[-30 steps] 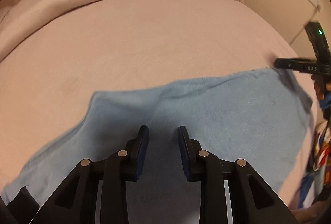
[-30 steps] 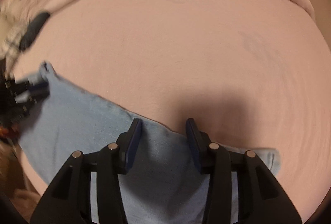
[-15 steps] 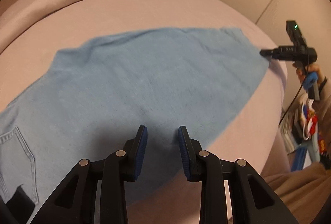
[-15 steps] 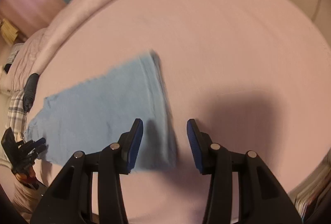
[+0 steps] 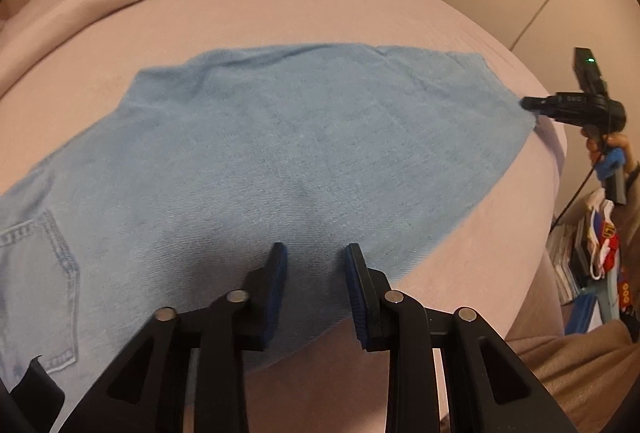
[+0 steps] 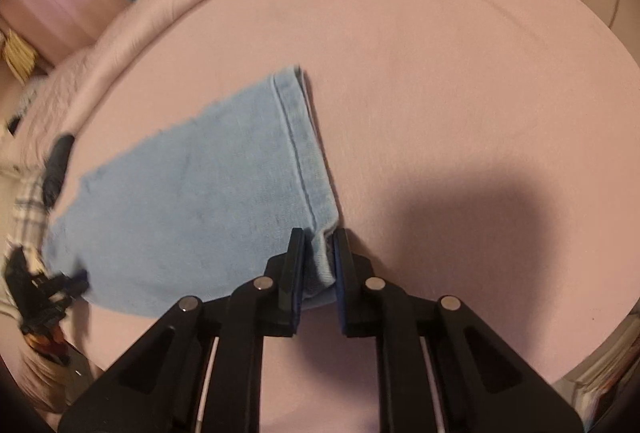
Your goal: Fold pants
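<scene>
In the left wrist view, the pants (image 5: pixel 280 161), light blue denim, lie spread flat on the pink bed (image 5: pixel 280 17), near its front edge. A back pocket (image 5: pixel 44 273) shows at the lower left, so the waist end lies that way, and the legs run off to the right, where the right gripper (image 5: pixel 528 104) meets the cloth at the far tip. The long axis runs left to right across the picture, rising slightly toward the right. The left gripper (image 5: pixel 316 273) hangs over the near edge of the denim with its jaws apart; nothing sits between them, and whether the tips touch the fabric I cannot tell.

In the right wrist view, the hem end (image 6: pixel 296 137) of the legs points up and away along a stitched seam, the rest of the cloth trailing left toward the left gripper (image 6: pixel 76 281). The right gripper (image 6: pixel 320 257) has just been closing, and its jaws now pinch the near corner of the hem, a bunch of denim clamped between the pads.

Denim like this looks soft but fairly heavy: it will drape and sag between two holds without sliding much on the sheet. The sewn hem and the waistband are the firmest places to take it.
</scene>
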Demonstrator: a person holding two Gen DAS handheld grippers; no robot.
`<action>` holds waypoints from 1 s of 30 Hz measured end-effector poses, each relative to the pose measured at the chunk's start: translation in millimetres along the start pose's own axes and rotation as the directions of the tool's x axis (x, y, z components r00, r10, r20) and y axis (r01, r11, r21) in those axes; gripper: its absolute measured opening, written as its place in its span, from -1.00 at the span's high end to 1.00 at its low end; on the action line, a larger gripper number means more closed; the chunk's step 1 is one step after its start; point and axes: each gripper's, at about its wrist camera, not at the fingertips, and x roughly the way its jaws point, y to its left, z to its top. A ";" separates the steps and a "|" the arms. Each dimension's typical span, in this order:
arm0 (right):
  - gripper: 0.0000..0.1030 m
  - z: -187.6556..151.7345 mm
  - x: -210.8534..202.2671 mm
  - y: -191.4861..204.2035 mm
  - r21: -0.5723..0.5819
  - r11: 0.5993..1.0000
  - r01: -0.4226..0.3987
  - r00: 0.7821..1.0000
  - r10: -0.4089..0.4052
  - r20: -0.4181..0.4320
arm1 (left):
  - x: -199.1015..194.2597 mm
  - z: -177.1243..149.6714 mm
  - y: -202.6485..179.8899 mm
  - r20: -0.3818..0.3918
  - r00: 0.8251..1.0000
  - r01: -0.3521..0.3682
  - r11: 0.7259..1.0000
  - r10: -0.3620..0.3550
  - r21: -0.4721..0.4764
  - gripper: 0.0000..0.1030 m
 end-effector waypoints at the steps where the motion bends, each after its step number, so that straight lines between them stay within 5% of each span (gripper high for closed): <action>1: 0.59 -1.3 -7.1 -2.7 0.018 1.000 0.006 1.000 -0.006 0.019 | -3.5 2.1 -3.2 0.010 1.000 -0.015 1.000 0.015 -0.004 0.45; 4: 0.34 -13.7 -30.5 -6.4 0.087 0.994 -0.065 0.994 0.057 0.099 | -17.9 10.6 -10.4 0.070 0.997 -0.032 0.999 0.034 -0.022 0.31; 6: 0.28 -22.1 -36.7 -8.3 0.126 0.983 -0.136 0.987 0.123 0.108 | -23.8 17.5 -16.0 0.106 0.992 -0.065 0.997 0.068 -0.035 -0.03; 14: 0.09 -49.4 -11.1 14.0 0.170 0.967 -0.191 0.981 0.182 0.063 | -26.5 42.4 -36.4 0.158 0.982 -0.096 0.995 0.100 -0.029 -0.35; 30: 0.06 -43.9 -0.2 -5.6 0.321 0.903 -0.284 0.956 0.240 0.171 | 3.4 78.3 -70.5 0.147 0.989 -0.022 0.999 0.026 -0.027 -0.39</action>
